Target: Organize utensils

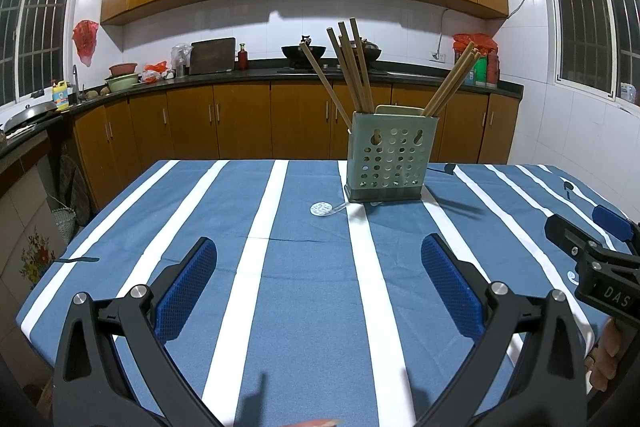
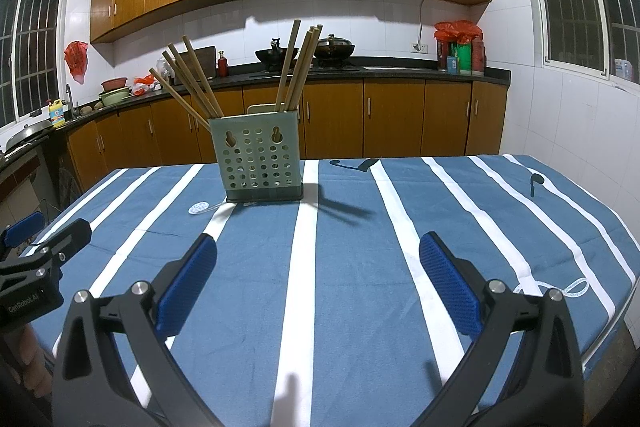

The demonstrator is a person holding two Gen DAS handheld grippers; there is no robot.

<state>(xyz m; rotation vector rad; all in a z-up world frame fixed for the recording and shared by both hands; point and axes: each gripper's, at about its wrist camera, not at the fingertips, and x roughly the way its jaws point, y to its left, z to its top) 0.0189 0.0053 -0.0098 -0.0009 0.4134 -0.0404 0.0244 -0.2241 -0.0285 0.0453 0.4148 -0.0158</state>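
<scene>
1. The holder (image 1: 387,157) stands upright on the striped table (image 1: 256,267), chopsticks (image 1: 352,67) leaning out its top.
2. Left gripper (image 1: 318,291) and right gripper (image 2: 318,291) hover spread, empty, well short of the holder.
3. Neither looks clearly nearer.
</scene>
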